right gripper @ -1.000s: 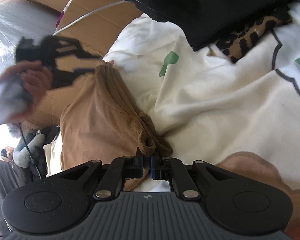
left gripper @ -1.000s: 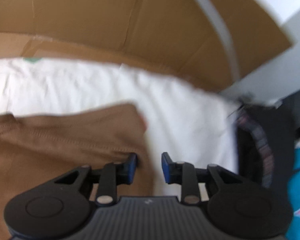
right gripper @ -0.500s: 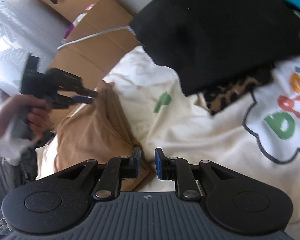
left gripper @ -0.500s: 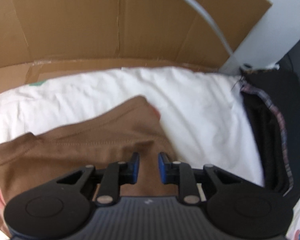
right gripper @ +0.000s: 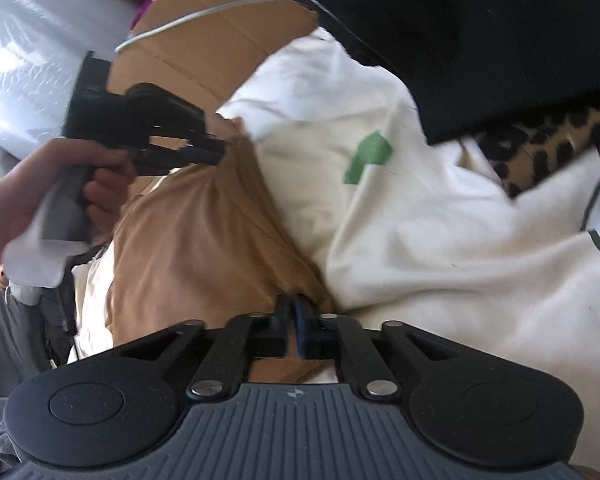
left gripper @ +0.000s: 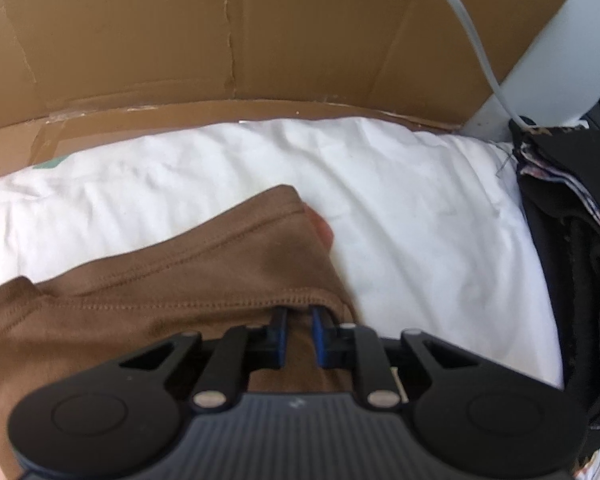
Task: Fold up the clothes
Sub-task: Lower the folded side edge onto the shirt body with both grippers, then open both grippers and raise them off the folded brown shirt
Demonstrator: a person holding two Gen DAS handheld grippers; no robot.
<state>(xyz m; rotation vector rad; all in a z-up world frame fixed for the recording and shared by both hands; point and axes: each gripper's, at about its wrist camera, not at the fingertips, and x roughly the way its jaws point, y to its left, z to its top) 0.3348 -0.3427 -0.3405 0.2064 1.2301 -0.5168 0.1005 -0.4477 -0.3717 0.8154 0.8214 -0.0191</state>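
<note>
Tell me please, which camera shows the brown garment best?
The right wrist view: the brown garment appears along its length, stretched between the left gripper and right gripper. The left wrist view shows only its stitched hem.

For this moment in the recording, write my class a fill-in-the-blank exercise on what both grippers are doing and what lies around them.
1. Both grippers, left and right, pinch the ____ garment.
2. That garment lies on a ____ cloth bearing a green patch.
3. Behind the cloth stands a wall of ____.
4. A black garment lies over a ____-print fabric.

Missing words: brown; white; cardboard; leopard
</note>
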